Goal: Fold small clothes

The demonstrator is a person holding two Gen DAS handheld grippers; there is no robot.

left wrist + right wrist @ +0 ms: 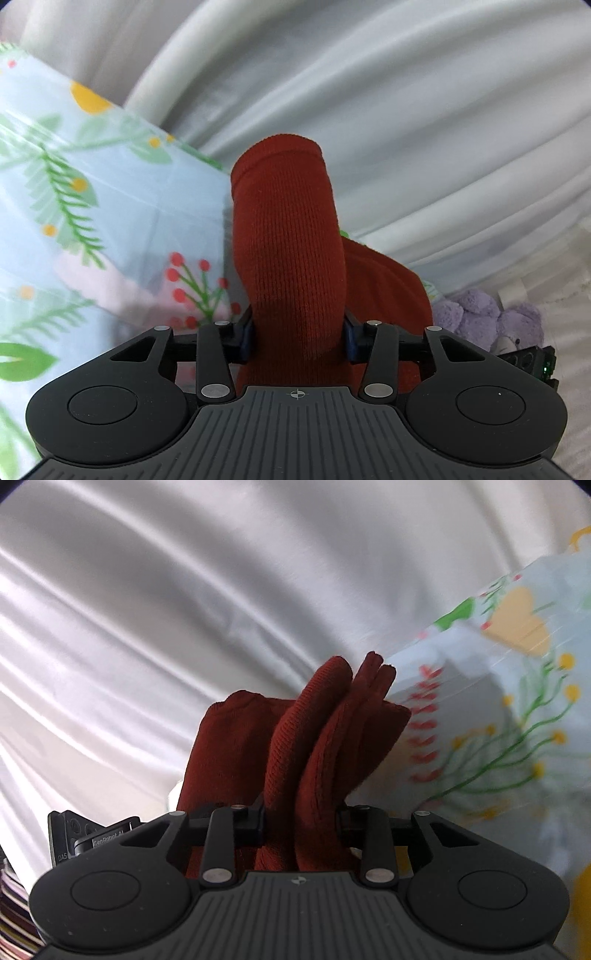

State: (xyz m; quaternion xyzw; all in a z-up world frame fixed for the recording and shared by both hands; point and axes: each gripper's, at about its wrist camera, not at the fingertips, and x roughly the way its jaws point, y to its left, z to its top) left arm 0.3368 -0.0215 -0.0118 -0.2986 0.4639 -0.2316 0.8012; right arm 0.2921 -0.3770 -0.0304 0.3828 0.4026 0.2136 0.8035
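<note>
While the left gripper pinches a rust-red knit garment at frame centre, its fingers narrow on the cloth, the right gripper clamps bunched folds of the same fabric; floral cloth lies at left; white curtain fills the top.

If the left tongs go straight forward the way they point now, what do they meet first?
The left tongs are shut on the red knit garment. Beyond it along that line hangs the white curtain, probably the first thing met; depth is unclear.
</note>
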